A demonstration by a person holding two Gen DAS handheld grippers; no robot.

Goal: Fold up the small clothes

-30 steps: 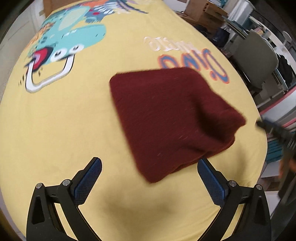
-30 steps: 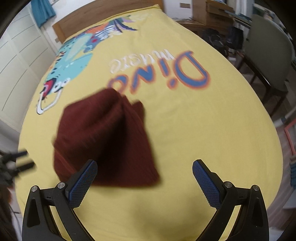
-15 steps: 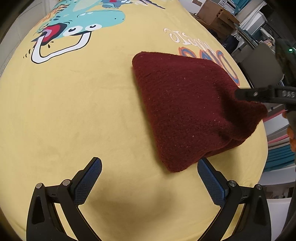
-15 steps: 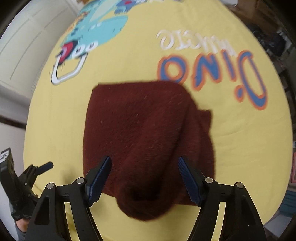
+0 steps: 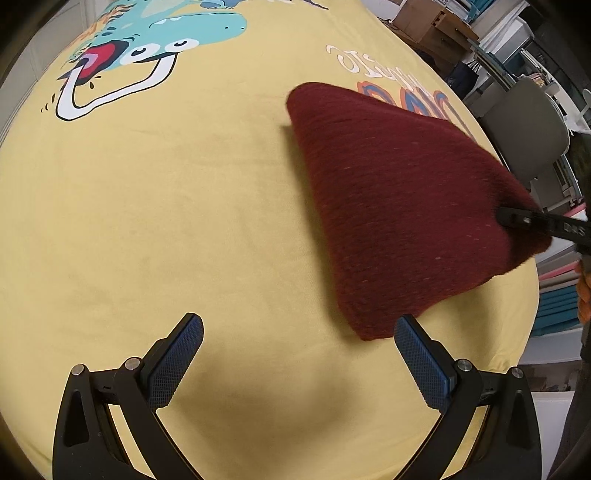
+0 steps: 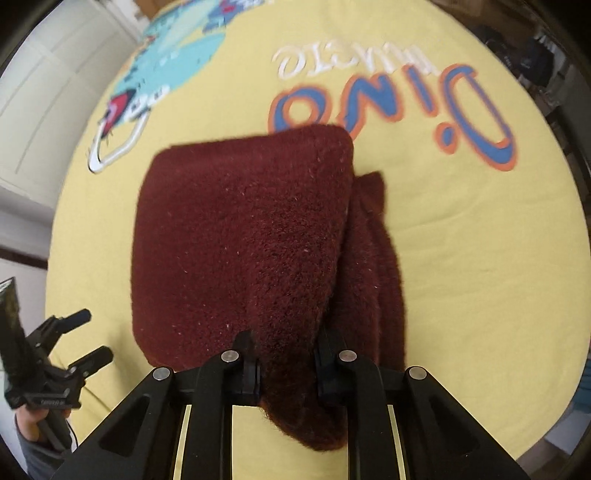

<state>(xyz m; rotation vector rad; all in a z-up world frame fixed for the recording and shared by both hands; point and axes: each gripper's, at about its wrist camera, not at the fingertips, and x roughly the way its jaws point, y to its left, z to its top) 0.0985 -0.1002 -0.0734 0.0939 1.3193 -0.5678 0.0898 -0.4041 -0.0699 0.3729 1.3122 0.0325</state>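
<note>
A dark red knit garment [image 5: 399, 206] lies folded on a yellow dinosaur-print sheet [image 5: 147, 184]. In the right wrist view the garment [image 6: 240, 240] fills the middle, and a second layer sticks out along its right side. My right gripper [image 6: 284, 343] is closing its jaws, and they pinch a bunched part of the garment's near edge. From the left wrist view, the right gripper [image 5: 535, 221] shows at the garment's right corner. My left gripper [image 5: 297, 328] hovers open over bare sheet, its right fingertip [image 5: 410, 332] just beside the garment's near corner.
The sheet [image 6: 480, 240] drops off at the bed's right edge, where a grey chair [image 5: 524, 125] and cardboard boxes [image 5: 424, 22] stand. White cupboard doors [image 6: 44, 92] line the left side. A hand holds the left gripper [image 6: 81, 339] at lower left.
The right gripper went from wide open to pinching the garment's near edge after moving over it. The garment stopped swinging and settled on the sheet. The left gripper sank a little closer.
</note>
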